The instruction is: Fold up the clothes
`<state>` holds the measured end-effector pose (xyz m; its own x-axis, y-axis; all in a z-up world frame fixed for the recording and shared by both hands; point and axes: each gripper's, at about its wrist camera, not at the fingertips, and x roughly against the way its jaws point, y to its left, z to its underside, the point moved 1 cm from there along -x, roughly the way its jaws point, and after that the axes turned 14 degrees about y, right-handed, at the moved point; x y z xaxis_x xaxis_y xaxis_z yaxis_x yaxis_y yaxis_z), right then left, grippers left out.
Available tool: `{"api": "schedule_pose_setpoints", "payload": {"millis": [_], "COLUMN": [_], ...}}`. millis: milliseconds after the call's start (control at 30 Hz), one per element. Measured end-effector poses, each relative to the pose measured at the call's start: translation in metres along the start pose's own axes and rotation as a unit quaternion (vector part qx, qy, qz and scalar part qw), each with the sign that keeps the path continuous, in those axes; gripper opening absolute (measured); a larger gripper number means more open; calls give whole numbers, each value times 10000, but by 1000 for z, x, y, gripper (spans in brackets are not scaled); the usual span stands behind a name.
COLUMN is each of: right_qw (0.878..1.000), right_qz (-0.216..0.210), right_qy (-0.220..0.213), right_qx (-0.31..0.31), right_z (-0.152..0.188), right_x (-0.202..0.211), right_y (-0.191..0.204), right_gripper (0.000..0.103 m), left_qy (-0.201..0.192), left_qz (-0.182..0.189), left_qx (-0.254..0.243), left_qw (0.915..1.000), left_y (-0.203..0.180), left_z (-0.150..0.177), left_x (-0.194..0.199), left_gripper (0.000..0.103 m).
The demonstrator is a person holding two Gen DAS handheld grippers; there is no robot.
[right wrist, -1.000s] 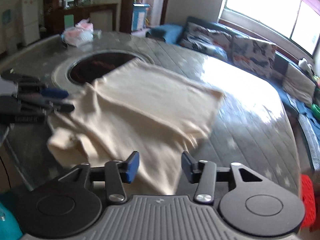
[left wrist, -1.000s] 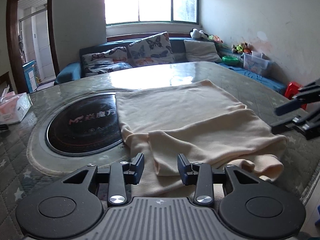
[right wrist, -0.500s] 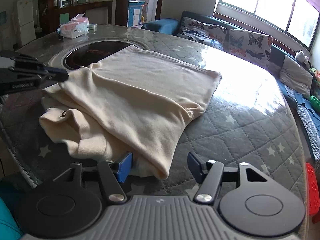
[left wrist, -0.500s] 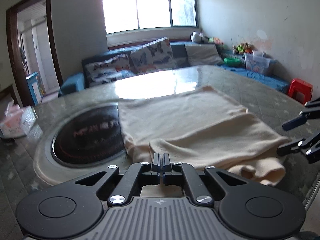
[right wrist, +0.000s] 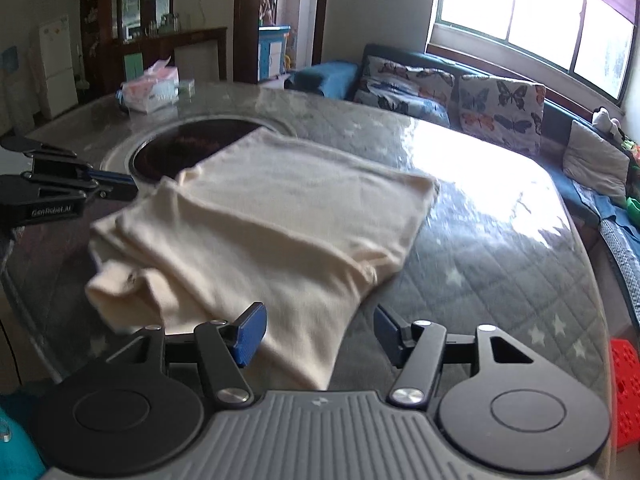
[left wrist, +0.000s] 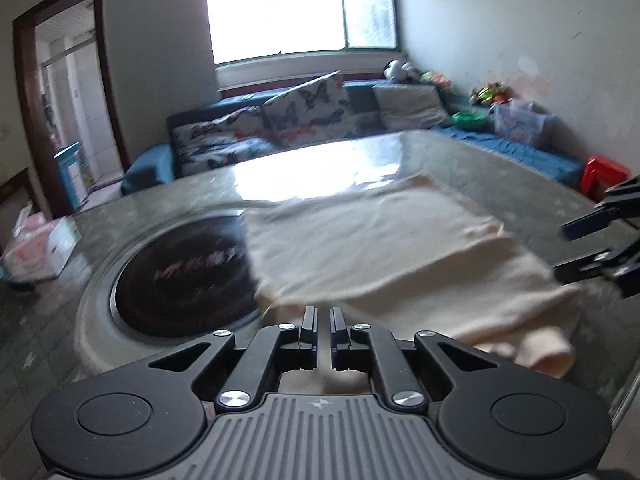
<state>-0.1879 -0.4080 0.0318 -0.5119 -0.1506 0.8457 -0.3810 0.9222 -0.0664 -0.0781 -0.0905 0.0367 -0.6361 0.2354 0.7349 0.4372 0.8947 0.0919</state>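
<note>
A cream garment lies folded on the glass-topped table, with a sleeve end bunched at its near edge. My left gripper sits at the garment's near left edge. Its jaws are almost together and easing apart, with a bit of the top layer between them. From the right wrist view the left gripper reaches the cloth's left corner. My right gripper stands open and is closing slightly. The near corner of the garment lies between its blue pads without touching them. The right gripper also shows at the right edge.
A round black hotplate is set into the table left of the garment, partly under it. A tissue box stands at the table's far left. A sofa with butterfly cushions runs behind. A red stool stands beside the table.
The left jaws went from wide open to shut at the garment's near edge, and now show a thin gap. The right gripper came in over the garment's near right corner.
</note>
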Motion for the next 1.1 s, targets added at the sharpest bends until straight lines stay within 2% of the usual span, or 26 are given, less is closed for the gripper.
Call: {"api": "schedule_pose_setpoints", "payload": {"millis": [100, 367, 500, 767, 833, 900, 1033, 1100], "right_qw": [9999, 9989, 9986, 9990, 9990, 9992, 9993, 9994], "right_qz": [-146, -430, -435, -407, -394, -353, -367, -351], "right_qy": [-31, -64, 87, 85, 83, 8, -93, -25], "right_qx": [-57, -151, -277, -157, -180, -187, -53, 35], "right_z": [-16, -38, -34, -26, -22, -21, -17, -13], "right_x": [-12, -45, -61, -51, -52, -47, -33, -34], "right_y": [-1, 0, -6, -5, -6, -3, 5, 9], "right_gripper": [50, 45, 43, 44, 44, 45, 46, 52], "left_qy": [98, 416, 468, 474, 455, 373, 228, 212], "left_qz": [38, 188, 253, 237, 193, 98, 83, 113], "left_qx": [-46, -77, -108, -271, -347, -468, -837, -1029], "left_qw": [9999, 9989, 9985, 9982, 9982, 9982, 9962, 9944], "left_y": [-4, 0, 4, 6, 5, 4, 1, -2], "left_z": [-9, -13, -9, -4, -2, 1, 16, 25], "left_x": [-17, -47, -50, -43, -38, -28, -8, 1], "left_gripper": [8, 8, 8, 12, 17, 41, 47, 49]}}
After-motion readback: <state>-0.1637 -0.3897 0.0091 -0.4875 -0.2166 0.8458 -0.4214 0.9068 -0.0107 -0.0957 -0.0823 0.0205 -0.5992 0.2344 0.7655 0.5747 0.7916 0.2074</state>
